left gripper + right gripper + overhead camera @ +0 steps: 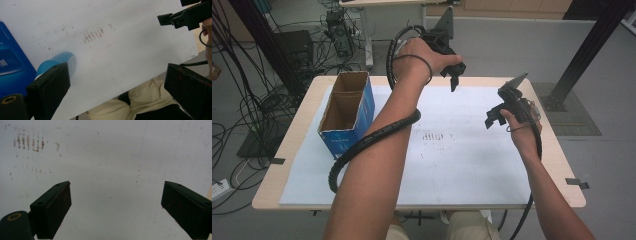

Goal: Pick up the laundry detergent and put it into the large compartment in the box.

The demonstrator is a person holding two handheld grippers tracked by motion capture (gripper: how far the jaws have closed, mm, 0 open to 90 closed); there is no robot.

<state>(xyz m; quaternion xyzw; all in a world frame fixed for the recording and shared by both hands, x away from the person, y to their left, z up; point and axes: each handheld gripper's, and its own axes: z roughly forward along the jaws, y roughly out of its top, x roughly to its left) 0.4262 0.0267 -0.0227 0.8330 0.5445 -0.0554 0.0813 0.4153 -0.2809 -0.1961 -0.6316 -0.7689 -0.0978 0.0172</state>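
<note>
My left gripper (454, 77) hangs above the far edge of the white sheet (462, 150), turned back toward the person. In the left gripper view its jaws (117, 75) stand wide open with nothing between them. A blue rounded object (58, 61) lies on the sheet beside the blue box (11, 65), partly hidden behind one jaw. My right gripper (493, 118) hovers over the sheet's right side. Seen in its own view, the right gripper (116, 192) is open over bare, lightly stained sheet.
An open-topped blue cardboard box (347, 112) stands at the table's left. The left forearm and its coiled cable (377, 132) cross the middle of the sheet. Faint brown marks (434, 136) dot the centre. The wooden table rim (562, 165) shows at the right.
</note>
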